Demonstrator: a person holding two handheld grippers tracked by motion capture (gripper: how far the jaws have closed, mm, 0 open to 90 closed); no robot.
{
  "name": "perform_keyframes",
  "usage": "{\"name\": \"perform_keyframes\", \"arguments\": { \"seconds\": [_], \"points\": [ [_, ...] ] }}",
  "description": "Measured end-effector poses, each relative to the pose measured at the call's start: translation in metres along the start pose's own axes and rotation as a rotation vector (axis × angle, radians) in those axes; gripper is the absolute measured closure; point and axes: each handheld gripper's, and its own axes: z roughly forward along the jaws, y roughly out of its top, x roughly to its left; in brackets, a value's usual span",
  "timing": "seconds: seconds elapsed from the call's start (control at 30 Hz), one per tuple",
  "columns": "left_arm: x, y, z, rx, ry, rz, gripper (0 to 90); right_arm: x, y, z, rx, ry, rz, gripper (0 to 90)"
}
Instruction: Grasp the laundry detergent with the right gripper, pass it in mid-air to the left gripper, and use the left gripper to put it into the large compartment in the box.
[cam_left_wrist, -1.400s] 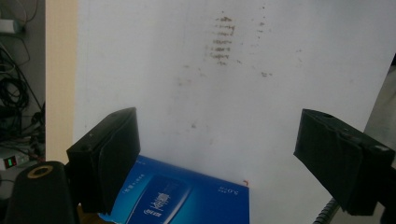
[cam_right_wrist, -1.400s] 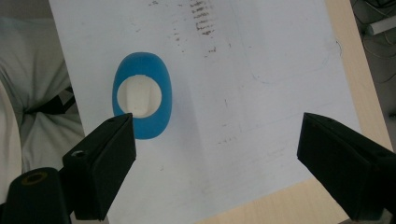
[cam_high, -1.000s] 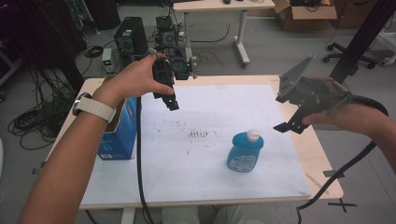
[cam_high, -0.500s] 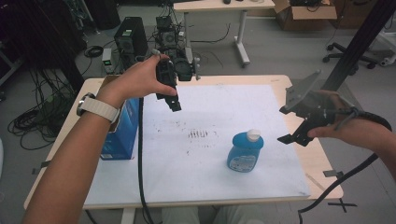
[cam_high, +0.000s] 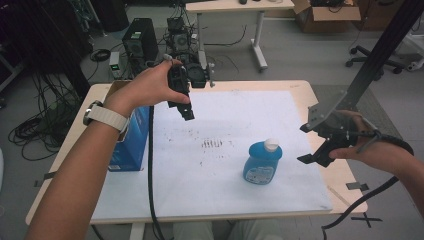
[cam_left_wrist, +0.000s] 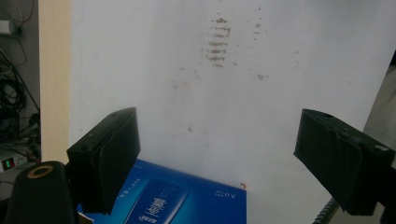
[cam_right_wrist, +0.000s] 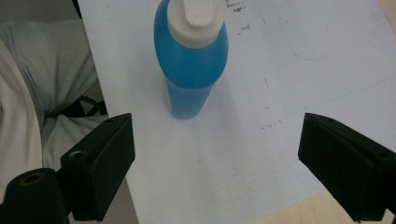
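Note:
A blue bottle (cam_high: 262, 161) with a white cap stands upright on the white sheet (cam_high: 225, 200), right of centre. My right gripper (cam_high: 310, 159) hovers just right of it, open and apart from it; in the right gripper view the bottle (cam_right_wrist: 192, 60) stands beyond the wide-spread jaws of the right gripper (cam_right_wrist: 217, 163). A blue box (cam_high: 129, 142) stands at the table's left side. My left gripper (cam_high: 186, 111) is held in the air over the sheet's far left part, open; the left gripper (cam_left_wrist: 219, 158) looks down on the box's top (cam_left_wrist: 168, 198) and the bare sheet.
Dark smudges (cam_high: 212, 144) mark the sheet's middle. The wooden table edge (cam_high: 305, 95) frames the sheet. Behind the table stand a computer tower (cam_high: 137, 42), camera gear (cam_high: 182, 47) and floor cables. A black cable (cam_high: 150, 165) hangs from the left gripper across the sheet.
My right gripper has come down and toward the near edge, ending low beside the bottle's right. The left hand has barely moved.

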Motion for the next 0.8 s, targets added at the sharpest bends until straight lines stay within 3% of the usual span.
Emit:
{"name": "perform_keyframes", "arguments": {
  "seconds": [0.8],
  "points": [
    [-0.001,0.001,0.000,0.003,-0.001,0.001,14.6,0.007,-0.023,0.029,-0.081,0.022,0.039,10.7]
  ]
}}
